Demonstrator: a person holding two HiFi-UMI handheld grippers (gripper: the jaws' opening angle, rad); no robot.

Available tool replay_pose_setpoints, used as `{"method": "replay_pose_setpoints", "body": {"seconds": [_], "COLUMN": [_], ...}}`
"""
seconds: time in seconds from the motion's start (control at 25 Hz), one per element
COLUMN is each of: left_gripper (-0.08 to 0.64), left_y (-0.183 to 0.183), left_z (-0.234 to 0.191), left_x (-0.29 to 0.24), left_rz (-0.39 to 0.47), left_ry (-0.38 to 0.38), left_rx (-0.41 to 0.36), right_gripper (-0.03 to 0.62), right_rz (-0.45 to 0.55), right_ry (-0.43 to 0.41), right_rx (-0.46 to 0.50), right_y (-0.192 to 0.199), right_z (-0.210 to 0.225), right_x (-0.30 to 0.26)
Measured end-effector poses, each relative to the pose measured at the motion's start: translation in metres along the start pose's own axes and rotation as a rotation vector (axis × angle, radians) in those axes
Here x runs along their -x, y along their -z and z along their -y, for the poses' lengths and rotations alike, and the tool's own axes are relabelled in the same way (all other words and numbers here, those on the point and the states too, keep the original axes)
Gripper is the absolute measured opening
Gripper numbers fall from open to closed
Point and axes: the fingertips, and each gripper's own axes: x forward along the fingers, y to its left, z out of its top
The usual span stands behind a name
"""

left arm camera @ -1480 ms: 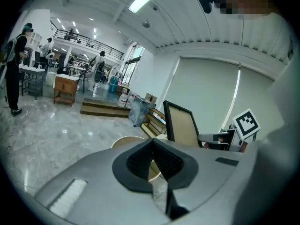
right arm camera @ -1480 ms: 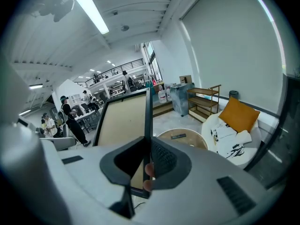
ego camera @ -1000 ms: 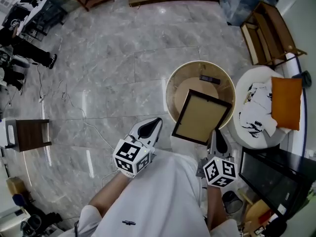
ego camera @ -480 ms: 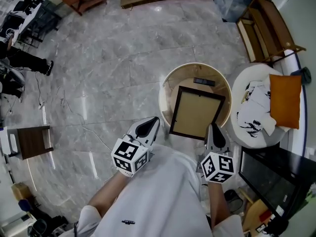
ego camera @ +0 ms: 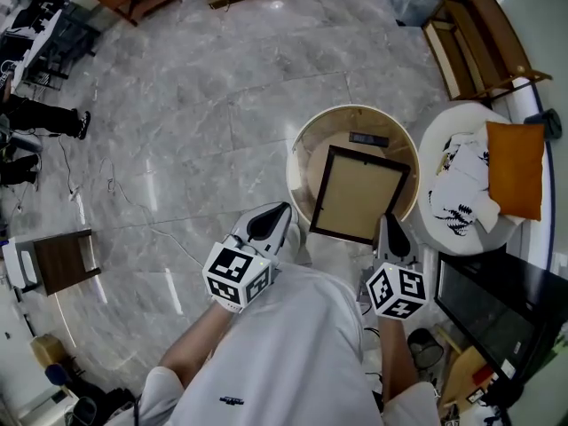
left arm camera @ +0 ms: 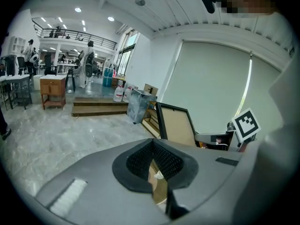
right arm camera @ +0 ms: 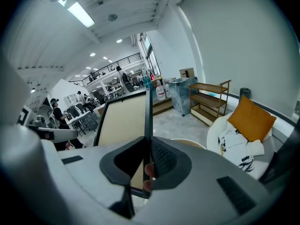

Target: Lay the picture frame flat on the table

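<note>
The picture frame, black-edged with a tan back, hangs tilted over the round wooden table. My right gripper is shut on its near lower edge. In the right gripper view the frame stands almost edge-on, pinched between the pads of my right gripper. My left gripper is shut and empty, just left of the frame and apart from it. From the left gripper view the frame rises upright to the right beyond my left gripper.
A small black remote lies on the table's far side. A white round chair with an orange cushion stands right of the table. A wooden shelf is behind it, a black screen at lower right.
The right gripper has carried the frame slightly farther over the round table and turned it a little. The left gripper has hardly moved.
</note>
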Motion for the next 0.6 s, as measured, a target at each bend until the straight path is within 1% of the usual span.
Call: {"method": "replay_pose_setpoints", "body": {"seconds": [0.16,0.32,0.6], "left_gripper": [0.005,0.003,0.005], "left_y": [0.008,0.025,0.049], "left_z": [-0.010,-0.022,-0.051], "left_x": [-0.017,-0.036,-0.066], "left_rz": [-0.017,-0.053,-0.102], "left_ry": [0.001,-0.007,-0.012], "left_rx": [0.011,0.042,0.071], "right_gripper": [0.035,0.035,0.035], "right_rz": [-0.020,-0.044,-0.135], "right_ry": [0.016,0.024,0.004], "right_rx": [0.011,0.053,0.069], "right_y": [0.004,0.017,0.049], "right_z": [0.006,0.012,0.009], "right_x": [-0.022,-0.041,-0.088]}}
